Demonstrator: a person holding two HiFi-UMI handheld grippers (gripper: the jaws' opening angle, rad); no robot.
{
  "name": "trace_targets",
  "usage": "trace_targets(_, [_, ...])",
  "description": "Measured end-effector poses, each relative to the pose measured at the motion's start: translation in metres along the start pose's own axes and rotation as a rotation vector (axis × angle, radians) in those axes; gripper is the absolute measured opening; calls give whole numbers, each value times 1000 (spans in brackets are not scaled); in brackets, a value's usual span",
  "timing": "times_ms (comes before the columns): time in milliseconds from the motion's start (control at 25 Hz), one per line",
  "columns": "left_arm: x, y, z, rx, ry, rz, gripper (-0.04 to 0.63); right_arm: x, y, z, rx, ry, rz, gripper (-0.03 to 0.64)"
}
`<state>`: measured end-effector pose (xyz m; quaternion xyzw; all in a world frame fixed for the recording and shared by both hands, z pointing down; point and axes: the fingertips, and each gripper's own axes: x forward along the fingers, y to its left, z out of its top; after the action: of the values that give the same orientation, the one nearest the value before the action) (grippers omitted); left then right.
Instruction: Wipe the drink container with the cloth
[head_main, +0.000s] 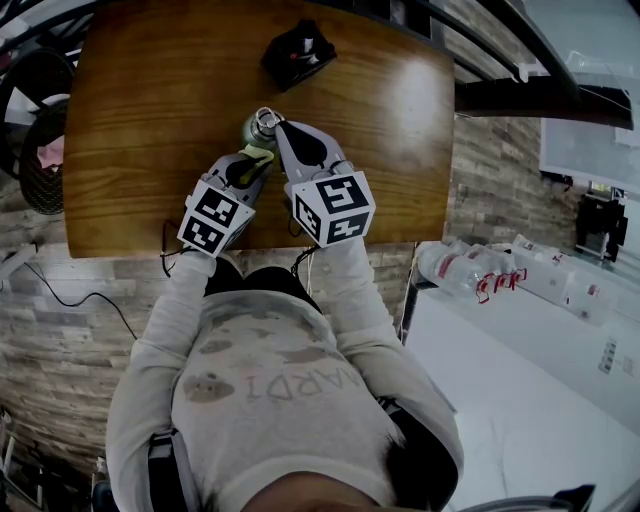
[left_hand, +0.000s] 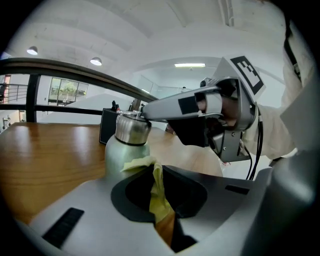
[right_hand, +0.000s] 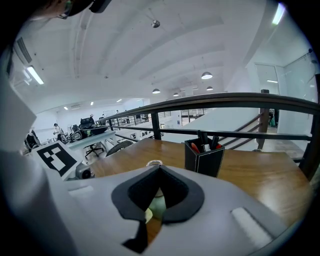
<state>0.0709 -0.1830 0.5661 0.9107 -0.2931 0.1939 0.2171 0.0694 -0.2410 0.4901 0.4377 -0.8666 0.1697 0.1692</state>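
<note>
A pale green drink bottle (head_main: 256, 130) with a steel cap stands upright on the wooden table (head_main: 150, 120). My right gripper (head_main: 279, 127) is shut on the bottle's top; in the right gripper view the cap ring (right_hand: 154, 163) shows just past the jaws and the bottle (right_hand: 159, 206) sits between them. My left gripper (head_main: 256, 162) is shut on a yellow cloth (head_main: 259, 153). The left gripper view shows the cloth (left_hand: 159, 192) pinched in the jaws and pressed against the side of the bottle (left_hand: 122, 155), with the right gripper (left_hand: 145, 114) reaching in from the right.
A black pen holder (head_main: 298, 52) with red and dark pens stands farther back on the table; it also shows in the right gripper view as the pen holder (right_hand: 204, 156). A dark railing (right_hand: 200, 102) runs beyond the far edge. Packs of bottles (head_main: 500, 270) lie to the right, off the table.
</note>
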Motion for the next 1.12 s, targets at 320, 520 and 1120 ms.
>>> trace_targets(320, [12, 11, -25, -85, 89, 19, 31, -1, 1, 0, 2, -2, 5, 11])
trace_targets(520, [16, 15, -32, -119, 128, 23, 31, 1, 1, 0, 1, -3, 9, 11])
trace_targets(1120, [12, 14, -24, -65, 167, 32, 31, -1, 1, -1, -26, 5, 7, 10])
